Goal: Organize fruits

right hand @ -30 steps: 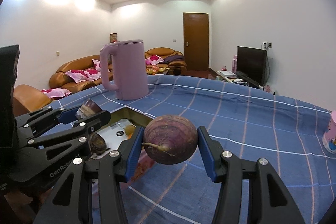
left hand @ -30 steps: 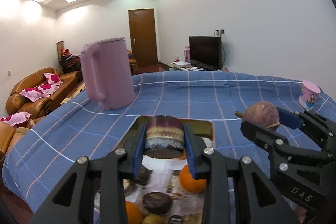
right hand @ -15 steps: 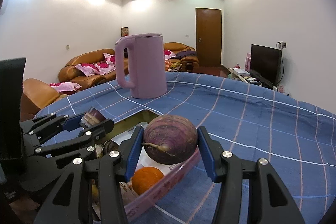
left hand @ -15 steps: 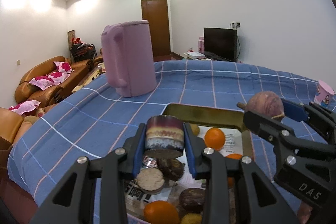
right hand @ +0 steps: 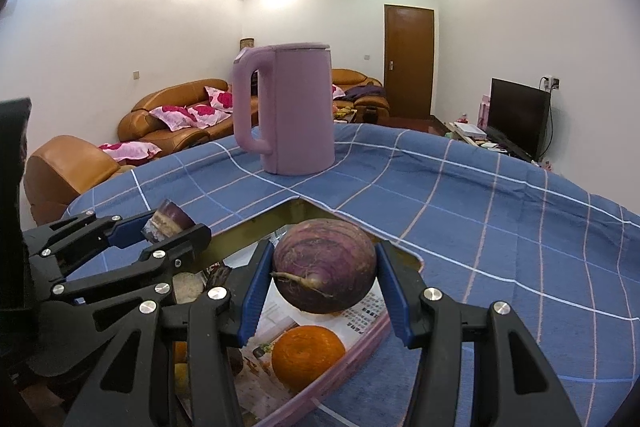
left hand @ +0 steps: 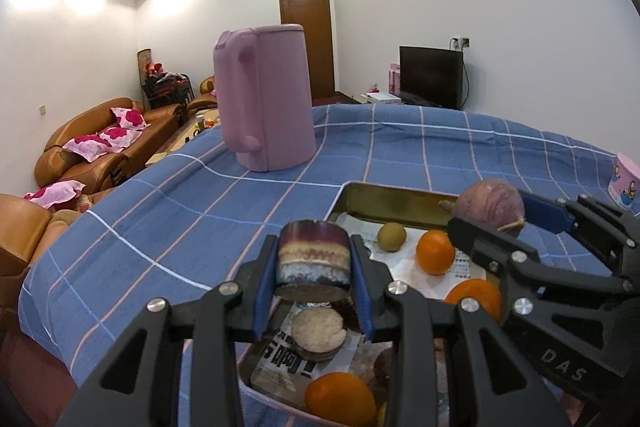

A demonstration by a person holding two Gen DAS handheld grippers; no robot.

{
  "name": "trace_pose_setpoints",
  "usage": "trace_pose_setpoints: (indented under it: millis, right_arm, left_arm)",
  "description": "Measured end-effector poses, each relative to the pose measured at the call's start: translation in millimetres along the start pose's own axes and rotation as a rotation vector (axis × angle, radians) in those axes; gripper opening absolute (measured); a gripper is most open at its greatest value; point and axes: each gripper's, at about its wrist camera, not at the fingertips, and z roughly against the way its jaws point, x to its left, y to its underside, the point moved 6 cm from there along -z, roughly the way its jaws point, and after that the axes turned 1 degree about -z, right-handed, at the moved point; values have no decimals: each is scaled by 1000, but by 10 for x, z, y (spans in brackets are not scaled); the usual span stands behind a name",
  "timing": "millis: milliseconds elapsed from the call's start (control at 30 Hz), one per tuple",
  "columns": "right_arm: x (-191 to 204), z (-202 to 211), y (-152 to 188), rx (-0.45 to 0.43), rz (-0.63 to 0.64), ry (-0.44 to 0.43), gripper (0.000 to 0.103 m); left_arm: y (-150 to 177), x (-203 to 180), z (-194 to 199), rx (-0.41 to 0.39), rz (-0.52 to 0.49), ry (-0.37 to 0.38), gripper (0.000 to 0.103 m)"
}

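Both grippers shifted over shallow metal tray [left hand: 384, 195] since earlier frame. Left gripper [left hand: 314, 301] pinches dark layered cylinder [left hand: 314, 259], striped maroon-cream. Right gripper [right hand: 323, 301] clamps round purple bulb with root tail [right hand: 325, 265]. Oranges [right hand: 308, 357] lie on newspaper inside tray. Pink kettle [left hand: 266, 97] beyond, toward table's far edge.

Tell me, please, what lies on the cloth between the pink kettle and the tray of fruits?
Nothing: between the pink kettle and the tray only bare blue checked cloth shows, in both wrist views.
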Motion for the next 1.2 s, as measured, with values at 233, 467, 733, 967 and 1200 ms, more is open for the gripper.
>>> trace_pose_setpoints:
  millis: [233,467,733,967,1200]
  right_arm:
    - [71,-107,45,40,13,-9,54]
    - [132,-222,119,110,25,-33,54]
    - [130,-279,180,160,8,-55,54]
    - [79,-176,186,142,-16,-56,69]
    - [-26,68,162,91,-32,-11,70]
  left_arm:
    - [55,52,-32,16,5,-6,36]
    - [133,109,-131,60,13,-4,36]
    - [183,161,-130,80,32,0,51]
    - [201,239,-21,56,53,0,70]
    - [131,224,160,5,52,0,93]
